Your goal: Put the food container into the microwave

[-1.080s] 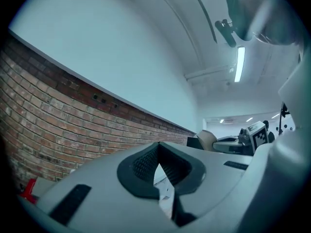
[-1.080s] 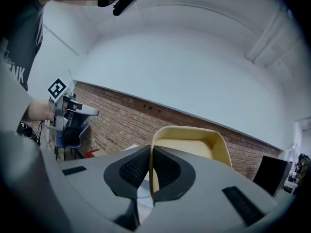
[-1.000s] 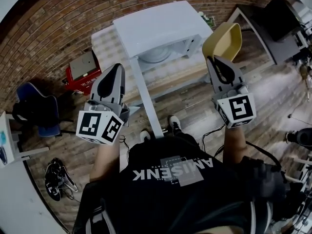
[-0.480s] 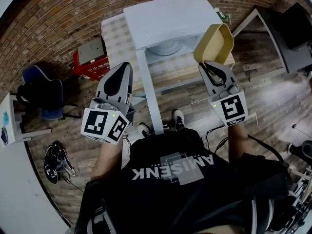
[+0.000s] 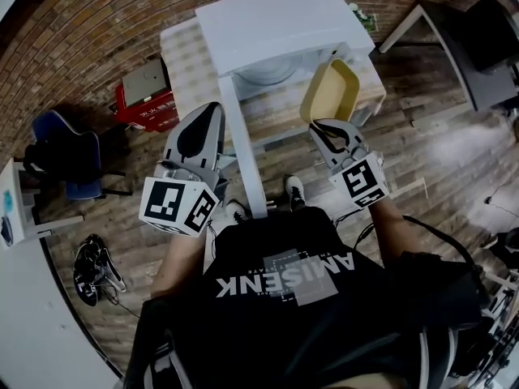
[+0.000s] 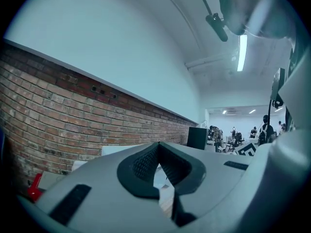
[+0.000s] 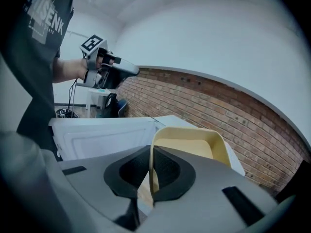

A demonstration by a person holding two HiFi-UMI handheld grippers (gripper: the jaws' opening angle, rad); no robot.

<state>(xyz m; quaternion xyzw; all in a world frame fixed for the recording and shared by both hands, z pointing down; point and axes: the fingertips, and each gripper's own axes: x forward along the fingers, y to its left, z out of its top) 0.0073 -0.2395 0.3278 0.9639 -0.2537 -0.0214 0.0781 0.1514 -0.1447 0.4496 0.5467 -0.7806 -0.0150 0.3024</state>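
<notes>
The white microwave [image 5: 276,23] stands on a table, its door [image 5: 239,148] swung open toward me and seen edge-on. A pale yellow food container [image 5: 331,91] hangs tilted in front of the microwave's opening, right of the door. My right gripper [image 5: 324,128] is shut on its near rim; in the right gripper view the rim [image 7: 151,171] runs between the pads, with the container [image 7: 194,142] beyond and the door's inner face [image 7: 104,137] at left. My left gripper [image 5: 199,132] hovers left of the door, shut and holding nothing [image 6: 158,161].
The table [image 5: 182,63] carries a checked cloth under the microwave. A red box [image 5: 146,104] and a blue chair [image 5: 65,156] sit on the wood floor at left, shoes [image 5: 93,286] lower left. A dark desk [image 5: 478,47] stands at right.
My right gripper has carried the yellow container leftward and lower, closer to the microwave's opening. The left gripper has barely shifted beside the door.
</notes>
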